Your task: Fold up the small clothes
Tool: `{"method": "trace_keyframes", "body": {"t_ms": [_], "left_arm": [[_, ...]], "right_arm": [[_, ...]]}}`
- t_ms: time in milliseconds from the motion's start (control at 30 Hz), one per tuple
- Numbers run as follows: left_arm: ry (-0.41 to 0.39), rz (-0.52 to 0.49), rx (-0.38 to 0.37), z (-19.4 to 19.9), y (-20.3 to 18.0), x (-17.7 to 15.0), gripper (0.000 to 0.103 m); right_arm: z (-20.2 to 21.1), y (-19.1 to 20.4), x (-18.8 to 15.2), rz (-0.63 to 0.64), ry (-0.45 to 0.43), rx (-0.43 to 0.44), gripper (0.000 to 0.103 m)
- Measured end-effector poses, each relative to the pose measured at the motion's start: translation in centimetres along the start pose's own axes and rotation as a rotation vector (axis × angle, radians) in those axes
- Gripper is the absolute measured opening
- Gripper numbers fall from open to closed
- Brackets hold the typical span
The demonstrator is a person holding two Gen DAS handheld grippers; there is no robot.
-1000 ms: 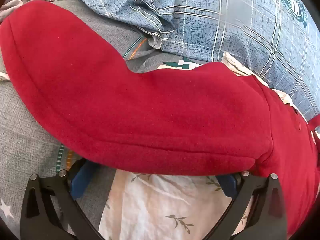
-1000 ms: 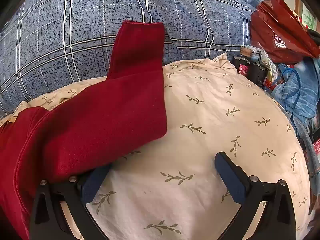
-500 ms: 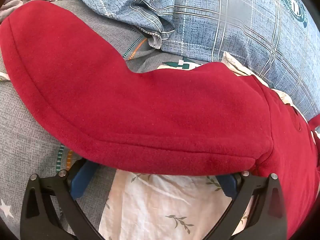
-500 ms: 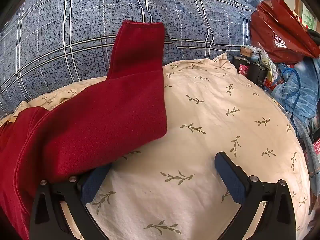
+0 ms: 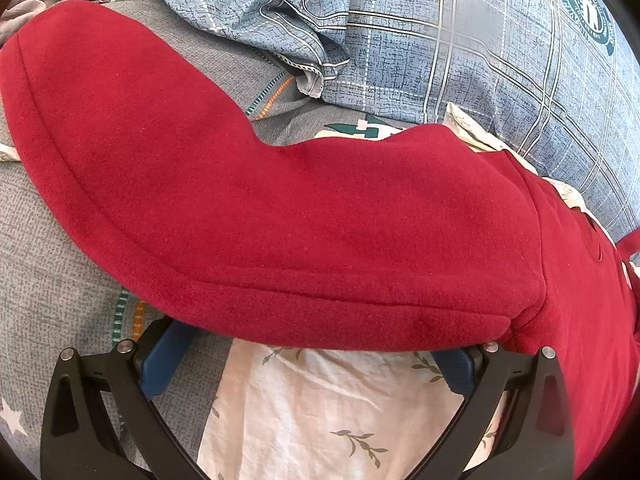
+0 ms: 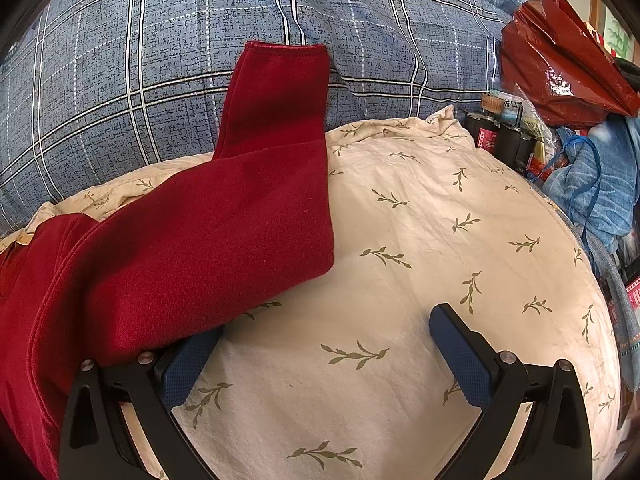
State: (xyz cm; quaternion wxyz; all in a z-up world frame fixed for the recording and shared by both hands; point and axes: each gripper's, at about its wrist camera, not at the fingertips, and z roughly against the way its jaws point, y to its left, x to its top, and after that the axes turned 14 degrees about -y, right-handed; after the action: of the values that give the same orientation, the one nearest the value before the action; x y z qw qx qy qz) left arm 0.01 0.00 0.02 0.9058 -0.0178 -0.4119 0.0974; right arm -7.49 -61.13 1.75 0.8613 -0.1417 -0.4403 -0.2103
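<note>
1. Bed, covered by a blue plaid quilt (image 6: 120, 80) at the back and a cream sheet printed with green sprigs (image 6: 440, 240) in front. The sheet is the surface you fold on.

2. Dark red fleece garment (image 5: 320, 220), thick and soft-napped. It lies spread across the cream sheet and onto a grey cloth at the left. 1 sleeve (image 6: 276, 108) runs up against the plaid quilt, its cuff at the top. Judged light, limp and non-slippery: it will drape and sag wherever you do not support it, and the nap should grip the pads well. It looks sturdy, so a firm pinch is safe. Take it at the stitched hem edge nearest you, or at the sleeve cuff, where the doubled fabric gives a thicker bite.

3. Left gripper (image 5: 316, 360): jaws spread wide, nothing pinched. Both blue pads sit at the garment's near hem, their tips hidden under the edge; contact looks likely.

4. Right gripper (image 6: 324, 354): jaws spread wide, empty. The left pad lies just under the garment's edge; the right pad stands over bare sheet, well apart from the fleece.
</note>
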Motion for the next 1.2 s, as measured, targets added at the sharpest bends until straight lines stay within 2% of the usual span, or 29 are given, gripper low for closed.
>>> {"method": "trace_keyframes", "body": {"t_ms": [1200], "left_arm": [[0.015, -0.015, 0.006, 0.20, -0.14, -0.13, 0.103]], "right_arm": [[0.18, -0.22, -0.14, 0.002, 0.002, -0.002, 0.102]]}}
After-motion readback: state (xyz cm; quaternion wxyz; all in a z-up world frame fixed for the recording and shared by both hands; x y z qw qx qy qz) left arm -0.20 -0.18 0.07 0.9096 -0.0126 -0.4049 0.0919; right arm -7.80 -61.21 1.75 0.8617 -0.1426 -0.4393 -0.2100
